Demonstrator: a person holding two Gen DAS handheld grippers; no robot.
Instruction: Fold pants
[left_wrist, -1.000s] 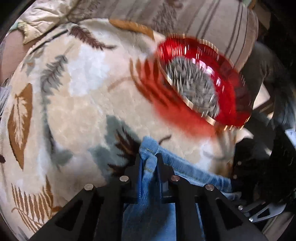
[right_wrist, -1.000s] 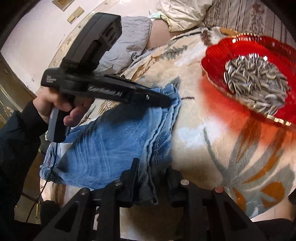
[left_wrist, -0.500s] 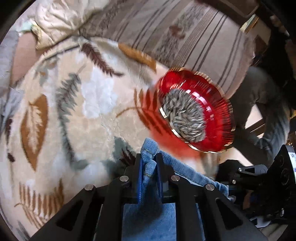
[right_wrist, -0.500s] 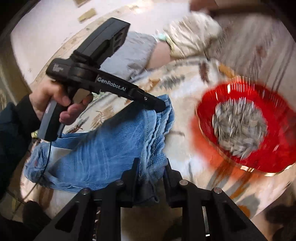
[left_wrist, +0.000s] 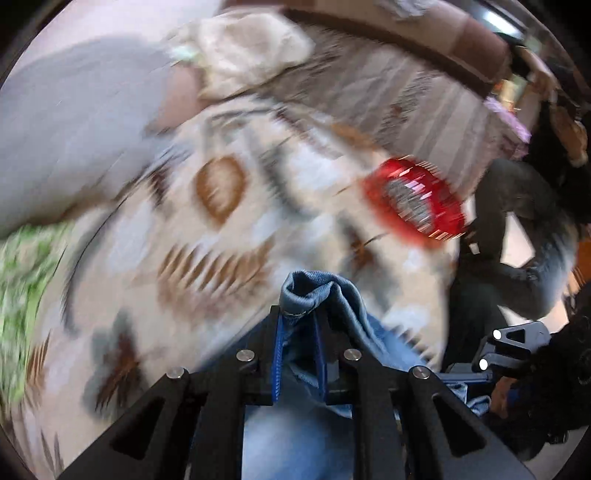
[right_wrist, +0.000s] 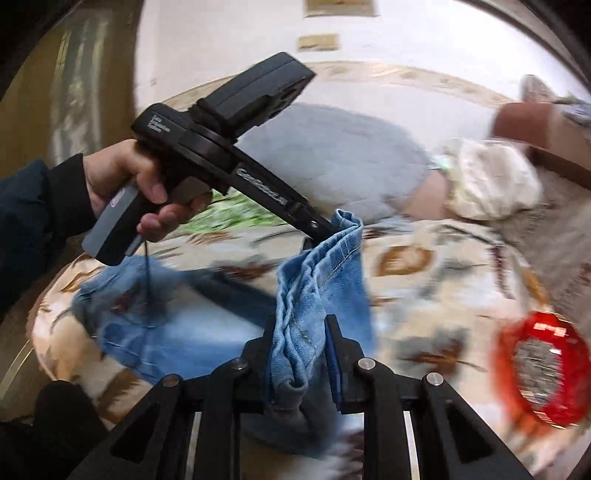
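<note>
The pants are light blue jeans (right_wrist: 207, 332) lying on a leaf-patterned blanket (right_wrist: 436, 280). My right gripper (right_wrist: 300, 354) is shut on a bunched hem edge of the jeans (right_wrist: 295, 332) and holds it above the blanket. My left gripper (left_wrist: 298, 347) is shut on another hem corner of the jeans (left_wrist: 314, 291). From the right wrist view the left gripper (right_wrist: 325, 230) pinches the lifted denim at its upper corner, so the cloth hangs between both grippers. The rest of the jeans lies on the blanket at left.
A red glass dish of sunflower seeds (right_wrist: 539, 365) sits on the blanket to the right; it also shows in the left wrist view (left_wrist: 413, 199). A grey cushion (right_wrist: 332, 147) and a cream cloth (right_wrist: 491, 177) lie at the back. A striped sofa back (left_wrist: 424, 96) is beyond.
Both grippers have lifted the jeans' hem end up off the blanket and swung it toward the left. The dish now appears farther away and smaller. Both views are motion-blurred.
</note>
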